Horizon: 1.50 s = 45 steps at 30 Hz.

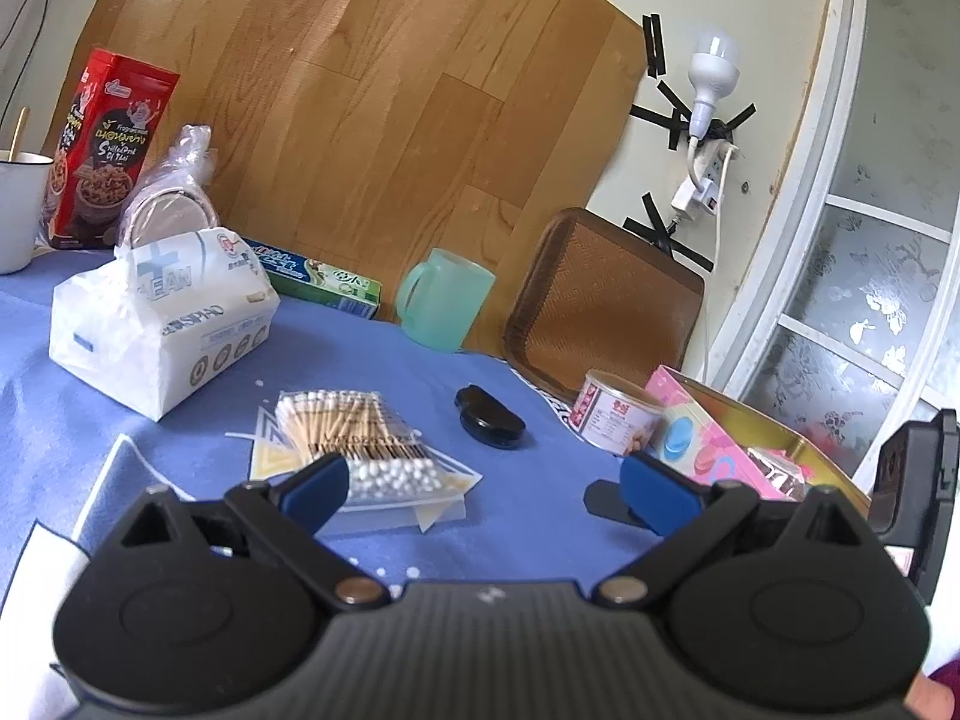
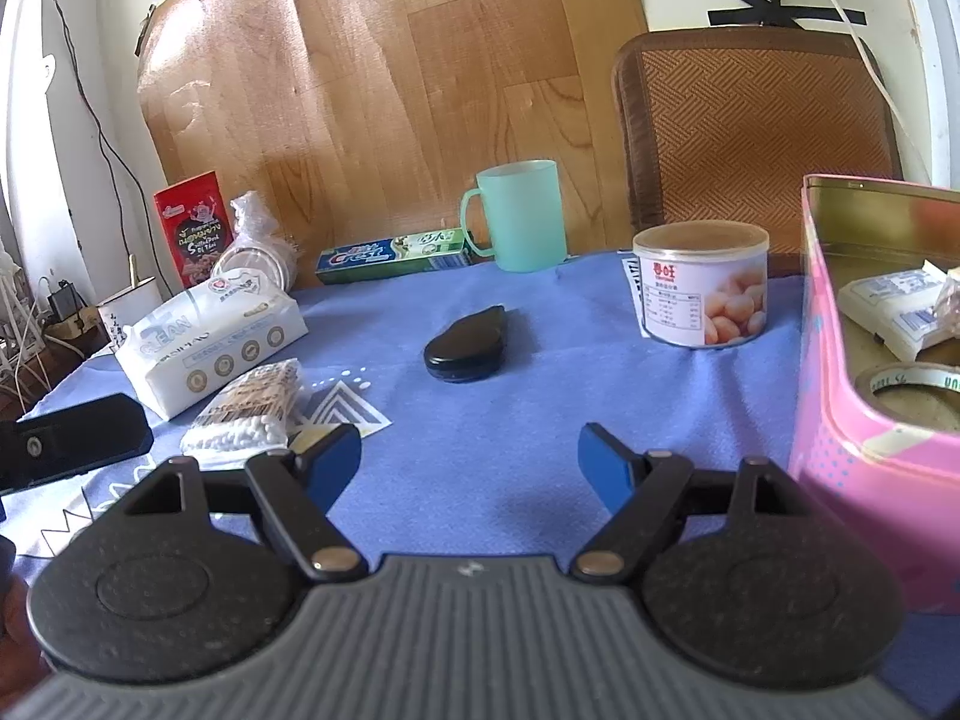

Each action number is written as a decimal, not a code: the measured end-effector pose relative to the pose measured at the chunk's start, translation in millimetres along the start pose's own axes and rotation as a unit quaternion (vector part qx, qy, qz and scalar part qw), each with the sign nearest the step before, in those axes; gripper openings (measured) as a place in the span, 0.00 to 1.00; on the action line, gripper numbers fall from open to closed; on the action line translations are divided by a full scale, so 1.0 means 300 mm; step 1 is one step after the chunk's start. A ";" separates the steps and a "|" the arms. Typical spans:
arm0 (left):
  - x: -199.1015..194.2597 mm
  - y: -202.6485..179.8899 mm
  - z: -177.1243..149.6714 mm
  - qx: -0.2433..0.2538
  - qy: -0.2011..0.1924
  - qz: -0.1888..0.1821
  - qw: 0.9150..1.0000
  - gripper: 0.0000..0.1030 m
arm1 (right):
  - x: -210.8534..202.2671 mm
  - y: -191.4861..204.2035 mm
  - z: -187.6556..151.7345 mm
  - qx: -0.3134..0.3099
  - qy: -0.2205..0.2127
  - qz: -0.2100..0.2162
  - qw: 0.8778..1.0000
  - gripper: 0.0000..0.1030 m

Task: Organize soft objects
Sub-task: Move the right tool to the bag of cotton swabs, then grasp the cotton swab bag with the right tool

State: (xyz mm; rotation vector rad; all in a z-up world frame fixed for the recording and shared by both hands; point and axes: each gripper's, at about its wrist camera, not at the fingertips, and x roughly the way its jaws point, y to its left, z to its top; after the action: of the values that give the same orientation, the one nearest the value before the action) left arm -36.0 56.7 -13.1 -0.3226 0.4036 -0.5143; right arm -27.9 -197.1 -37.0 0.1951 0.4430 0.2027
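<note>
The tissue pack (image 2: 210, 342) lies at the far left of the blue cloth (image 2: 510, 420), and the bag of cotton swabs (image 2: 249, 414) is just beside it, nearer. The left gripper (image 1: 486, 495) stands open and empty above the cloth, its left finger in front of the swabs. The right gripper (image 2: 469, 471) is also wide open, holding nothing. The pink tin (image 2: 840, 438) stands at the right.

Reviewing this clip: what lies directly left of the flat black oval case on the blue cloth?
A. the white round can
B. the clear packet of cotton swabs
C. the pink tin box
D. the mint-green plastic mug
B: the clear packet of cotton swabs lies left of the flat black oval case; both rest on the blue cloth.
</note>
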 end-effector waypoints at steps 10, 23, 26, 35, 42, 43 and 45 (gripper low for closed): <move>-0.006 0.015 0.004 -0.014 -0.001 0.006 1.000 0.99 | 0.006 0.002 0.000 -0.005 0.006 -0.002 1.000 0.79; -0.025 0.191 0.084 -0.105 0.033 0.029 0.994 0.98 | 0.069 0.245 0.003 -0.151 0.056 0.122 0.979 0.85; 0.019 0.182 0.103 -0.094 0.038 0.026 0.995 0.98 | 0.124 0.299 0.018 -0.186 0.072 0.122 0.972 0.89; 0.185 0.170 0.087 -0.087 0.101 0.030 0.991 0.70 | 0.256 0.329 0.028 -0.185 0.121 0.127 0.967 0.82; 0.175 0.168 0.075 -0.084 0.110 -0.002 0.990 0.65 | 0.205 0.327 -0.003 -0.191 0.097 0.115 0.970 0.58; 0.175 0.166 0.073 -0.082 0.114 -0.016 0.990 0.65 | 0.193 0.322 -0.008 -0.188 0.095 0.112 0.971 0.57; 0.182 0.155 0.077 -0.074 0.128 -0.040 0.988 0.65 | 0.165 0.316 -0.021 -0.188 0.087 0.102 0.973 0.57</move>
State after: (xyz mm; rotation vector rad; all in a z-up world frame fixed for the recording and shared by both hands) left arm 36.8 70.5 -27.2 -0.4186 0.6829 -0.6077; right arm -1.2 -93.4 -40.6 -0.1526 0.5504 0.5032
